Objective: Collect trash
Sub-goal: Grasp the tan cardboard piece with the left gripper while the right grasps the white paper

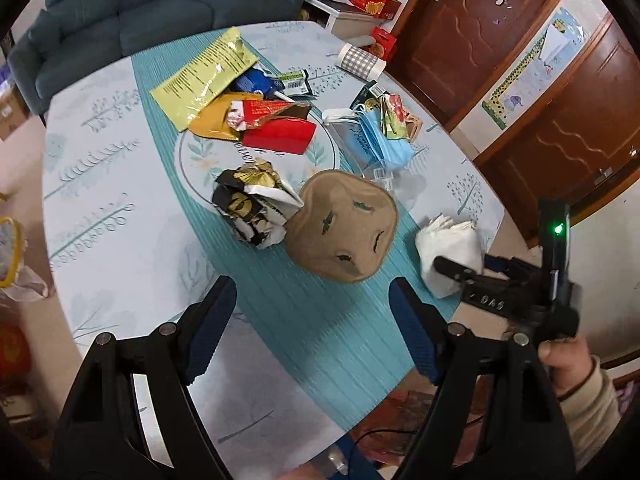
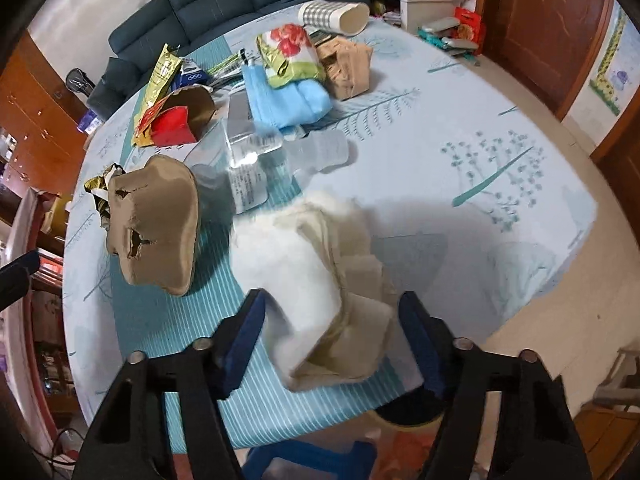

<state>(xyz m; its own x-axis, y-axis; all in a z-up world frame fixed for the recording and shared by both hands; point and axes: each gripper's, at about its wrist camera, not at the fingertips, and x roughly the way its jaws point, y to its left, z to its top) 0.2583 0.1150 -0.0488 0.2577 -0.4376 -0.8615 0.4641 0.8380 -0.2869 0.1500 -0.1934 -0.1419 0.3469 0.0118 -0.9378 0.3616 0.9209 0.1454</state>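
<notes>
Trash lies across the round table (image 1: 120, 184). A crumpled white tissue wad (image 2: 316, 280) lies at the near table edge between the fingers of my right gripper (image 2: 332, 332); the jaws are wide and do not press it. The wad also shows in the left wrist view (image 1: 448, 248) with the right gripper (image 1: 456, 270) at it. A brown pulp cup carrier (image 1: 344, 226) and a black-gold crumpled wrapper (image 1: 252, 204) lie ahead of my open, empty left gripper (image 1: 316, 320). Farther off lie a yellow bag (image 1: 204, 76), a red box (image 1: 280, 136) and blue masks (image 1: 380, 140).
A checked paper cup (image 1: 360, 60) lies on its side at the far edge. A clear plastic sleeve (image 2: 248, 160) lies mid-table. A bin with a yellow rim (image 1: 10, 256) stands left of the table. A sofa (image 1: 140, 4) and wooden doors (image 1: 480, 28) stand beyond.
</notes>
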